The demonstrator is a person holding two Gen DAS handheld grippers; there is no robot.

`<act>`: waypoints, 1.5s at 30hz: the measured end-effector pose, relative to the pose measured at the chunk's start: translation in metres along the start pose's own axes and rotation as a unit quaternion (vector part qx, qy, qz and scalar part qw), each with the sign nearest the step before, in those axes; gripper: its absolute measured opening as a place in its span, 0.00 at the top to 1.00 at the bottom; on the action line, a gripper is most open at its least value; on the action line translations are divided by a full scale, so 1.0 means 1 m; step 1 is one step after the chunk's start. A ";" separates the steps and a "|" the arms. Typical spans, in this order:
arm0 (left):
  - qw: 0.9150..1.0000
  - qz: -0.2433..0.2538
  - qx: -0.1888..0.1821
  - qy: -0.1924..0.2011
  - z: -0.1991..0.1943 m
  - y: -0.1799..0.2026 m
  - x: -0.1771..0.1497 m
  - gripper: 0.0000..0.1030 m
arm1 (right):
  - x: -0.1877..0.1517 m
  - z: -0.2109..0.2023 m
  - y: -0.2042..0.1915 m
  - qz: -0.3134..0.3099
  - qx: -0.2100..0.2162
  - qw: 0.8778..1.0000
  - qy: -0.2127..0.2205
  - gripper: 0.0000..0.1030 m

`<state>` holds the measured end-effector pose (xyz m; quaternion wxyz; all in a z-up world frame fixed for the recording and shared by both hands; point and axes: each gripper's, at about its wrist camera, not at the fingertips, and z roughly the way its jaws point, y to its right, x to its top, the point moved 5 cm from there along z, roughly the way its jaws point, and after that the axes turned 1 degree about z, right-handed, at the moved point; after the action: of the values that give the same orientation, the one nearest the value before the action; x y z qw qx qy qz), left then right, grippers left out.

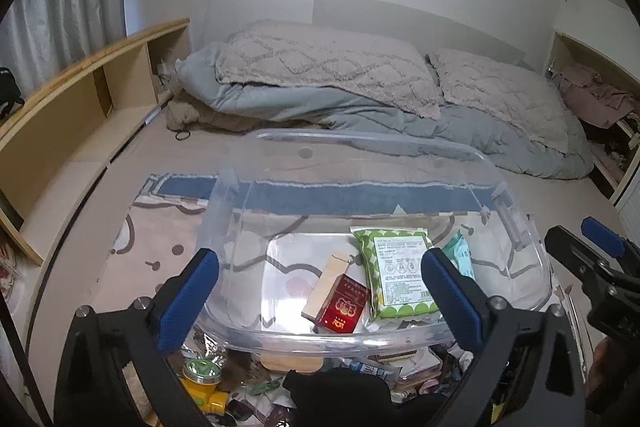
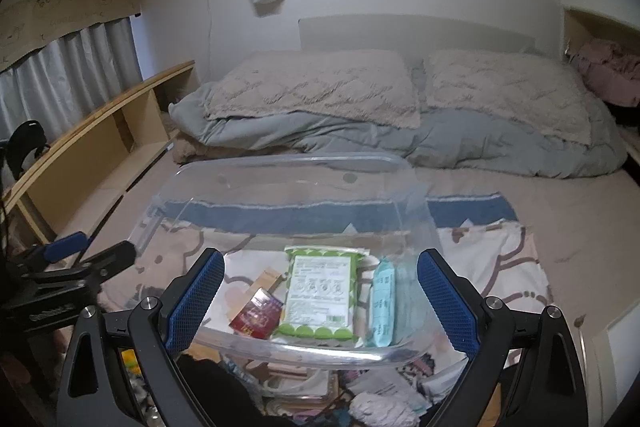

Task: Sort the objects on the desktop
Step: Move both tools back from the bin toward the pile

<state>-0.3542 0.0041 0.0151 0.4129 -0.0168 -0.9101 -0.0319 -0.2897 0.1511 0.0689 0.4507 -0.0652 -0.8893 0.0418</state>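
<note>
You hold two grippers over a clear bin (image 1: 240,239) that sits on a patterned blanket (image 1: 160,239) spread on a bed. The bin is the landmark here.

Your left gripper (image 1: 320,299) has its blue fingers (image 1: 192,299) wide apart, with nothing between them; the bin's near rim runs below and behind them, untouched as far as can be seen. Your right gripper (image 2: 320,299) also has its fingers (image 2: 446,303) spread and holds nothing. It hangs over the near rim too, just right of the left one.

Inside the bin lie four things: a red box (image 1: 342,309) resting against a tan pack (image 1: 328,287), a green packet (image 1: 396,275) to their right, and a pale blue pack (image 2: 382,301) standing along the right wall. So part of the sorting looks done.

Much seems left. In front of the bin, nearest you, is a heap of clutter (image 1: 248,375): a yellow jar (image 1: 202,379), a wooden piece, papers, wrappers and a dark cloth. The heap is dense, and things overlap, so picking one item cleanly may be awkward. The bin's near rim also stands between your fingers and its floor.

Beyond the bin lie a grey duvet (image 1: 304,103) and two pillows. A wooden shelf (image 1: 80,99) runs along the left.
</note>
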 end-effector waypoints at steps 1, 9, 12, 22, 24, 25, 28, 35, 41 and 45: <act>1.000 0.003 0.003 0.007 -0.003 0.000 0.001 0.01 | 0.000 -0.001 0.001 -0.001 -0.004 1.000 0.005 0.04; 0.999 0.011 0.014 0.042 -0.018 -0.002 0.003 0.01 | 0.002 -0.003 0.004 0.000 -0.017 1.000 0.015 0.00; 0.999 0.007 0.016 0.049 -0.021 -0.005 0.003 0.01 | 0.001 -0.005 0.002 -0.005 -0.014 1.000 0.020 0.00; 0.998 -0.001 0.000 0.069 -0.039 -0.014 0.006 0.01 | 0.007 -0.033 -0.006 -0.022 0.019 0.997 0.072 0.00; 0.997 -0.001 0.001 0.078 -0.045 -0.016 0.008 0.01 | 0.008 -0.043 -0.006 -0.029 0.022 0.995 0.088 0.00; 0.996 0.000 0.001 0.084 -0.050 -0.018 0.009 0.01 | 0.009 -0.049 -0.006 -0.031 0.024 0.994 0.098 0.00; 0.996 -0.003 0.001 0.094 -0.063 -0.024 0.011 0.01 | 0.012 -0.063 -0.004 -0.028 0.035 0.992 0.117 0.00; 0.992 0.008 0.006 0.123 -0.098 -0.028 0.015 0.01 | 0.016 -0.083 -0.009 -0.028 0.056 0.988 0.144 0.00; 0.990 0.016 0.004 0.141 -0.119 -0.030 0.009 0.01 | 0.006 -0.095 -0.018 -0.054 0.065 0.985 0.147 0.00; 0.989 0.029 -0.007 0.142 -0.124 -0.030 -0.011 0.01 | -0.007 -0.102 -0.018 -0.055 0.079 0.985 0.142 0.00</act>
<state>-0.2560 -0.0351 0.0870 0.5389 -0.0414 -0.8409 -0.0282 -0.2045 0.1337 0.1262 0.5780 0.0150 -0.8122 0.0776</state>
